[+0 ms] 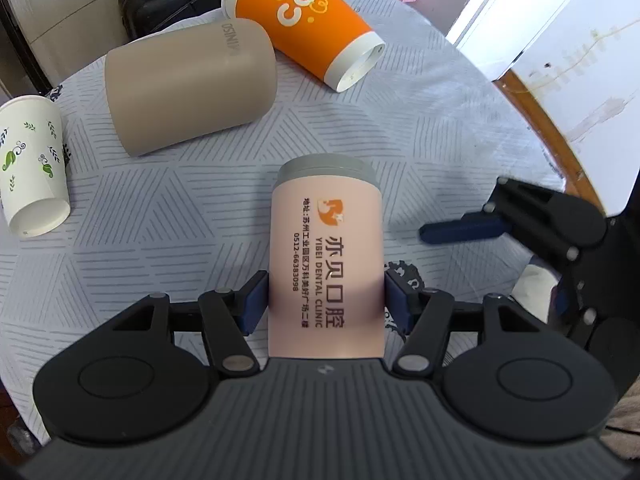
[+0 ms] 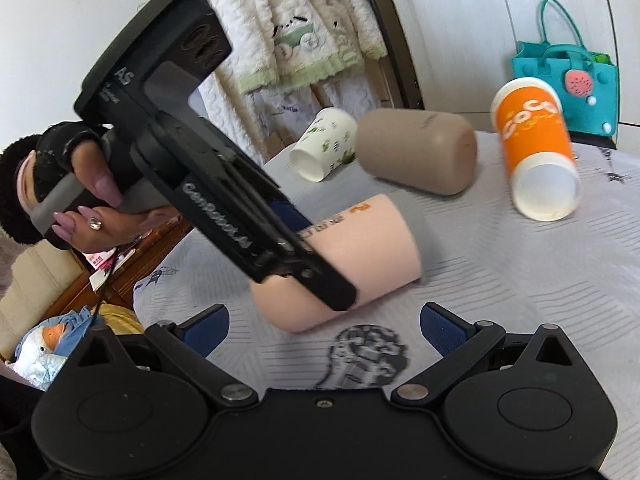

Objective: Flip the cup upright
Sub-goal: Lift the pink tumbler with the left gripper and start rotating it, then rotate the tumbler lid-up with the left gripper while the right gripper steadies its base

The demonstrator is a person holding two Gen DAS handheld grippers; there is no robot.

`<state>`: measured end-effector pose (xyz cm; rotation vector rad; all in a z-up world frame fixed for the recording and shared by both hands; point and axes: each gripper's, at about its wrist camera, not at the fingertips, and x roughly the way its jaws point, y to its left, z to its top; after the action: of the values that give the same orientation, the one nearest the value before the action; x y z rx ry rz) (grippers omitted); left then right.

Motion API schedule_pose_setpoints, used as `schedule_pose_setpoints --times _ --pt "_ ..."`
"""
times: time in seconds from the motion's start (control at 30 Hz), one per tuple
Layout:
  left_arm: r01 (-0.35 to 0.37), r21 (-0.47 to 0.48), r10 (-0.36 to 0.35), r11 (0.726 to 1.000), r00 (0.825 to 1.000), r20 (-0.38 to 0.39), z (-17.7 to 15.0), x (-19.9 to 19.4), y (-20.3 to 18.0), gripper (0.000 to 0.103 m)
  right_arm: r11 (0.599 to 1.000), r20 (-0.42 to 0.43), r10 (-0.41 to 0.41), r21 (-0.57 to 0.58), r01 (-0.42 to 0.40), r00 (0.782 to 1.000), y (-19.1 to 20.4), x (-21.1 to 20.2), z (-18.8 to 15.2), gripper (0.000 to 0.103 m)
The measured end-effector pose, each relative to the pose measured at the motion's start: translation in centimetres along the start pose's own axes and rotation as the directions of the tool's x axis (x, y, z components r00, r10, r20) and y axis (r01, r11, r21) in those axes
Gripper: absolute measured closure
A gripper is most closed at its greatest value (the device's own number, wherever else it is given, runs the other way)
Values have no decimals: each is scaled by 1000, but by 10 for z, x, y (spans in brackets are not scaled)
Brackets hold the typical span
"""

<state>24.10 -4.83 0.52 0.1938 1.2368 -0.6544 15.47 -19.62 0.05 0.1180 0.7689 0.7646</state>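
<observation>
A pink cup (image 1: pixel 326 276) with a grey end and dental-clinic print lies on its side on the round table. My left gripper (image 1: pixel 325 304) is shut on the pink cup, blue pads against its two sides near the open end. In the right wrist view the pink cup (image 2: pixel 376 252) lies tilted, with the left gripper over it. My right gripper (image 2: pixel 324 328) is open and empty, just in front of the cup; it also shows in the left wrist view (image 1: pixel 460 232) at the right.
A tan cup (image 1: pixel 188 88), an orange cup (image 1: pixel 308 24) and a white leaf-print paper cup (image 1: pixel 32 164) lie on their sides at the table's far part. A teal bag (image 2: pixel 568 80) stands behind. The wooden table edge (image 1: pixel 560 136) curves at right.
</observation>
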Motion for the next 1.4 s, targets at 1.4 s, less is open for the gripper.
schedule_pose_setpoints --times 1.4 --pt "447 -156 -413 881 886 209 -23 -15 80 57 964 -181 -108 220 147 978 -13 58 47 23"
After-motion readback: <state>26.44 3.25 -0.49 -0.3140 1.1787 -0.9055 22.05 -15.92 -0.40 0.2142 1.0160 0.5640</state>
